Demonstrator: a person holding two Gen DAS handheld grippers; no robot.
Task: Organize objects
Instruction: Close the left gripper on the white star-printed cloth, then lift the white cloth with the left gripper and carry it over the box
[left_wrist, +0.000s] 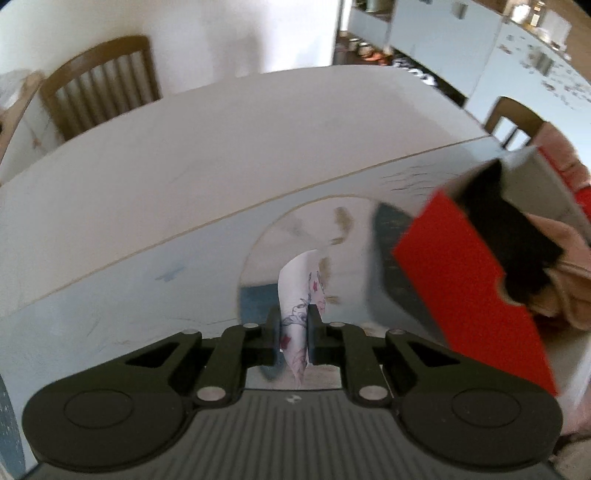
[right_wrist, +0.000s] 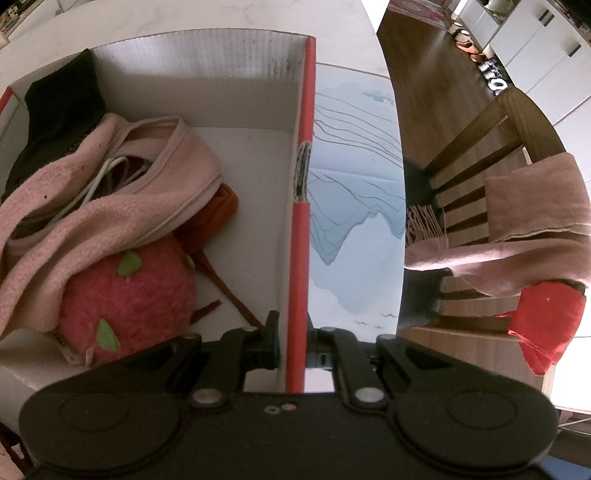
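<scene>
Left tool (left_wrist: 291, 334) is pinched on the small printed cloth (left_wrist: 301, 295), which hangs between its pads above the counter (left_wrist: 184, 166). Right tool (right_wrist: 291, 343) is clamped on the red box (right_wrist: 301, 236) wall, steadying it. Box already holds a pink fleece (right_wrist: 92, 206), a pink plush (right_wrist: 129, 299) and a dark garment (right_wrist: 59, 110) (far half looks free). Your likely step: carry the cloth over the rim and drop it in that free half. Keep the right clamp firm, clear the wall before lowering, and release only once the cloth is inside.
</scene>
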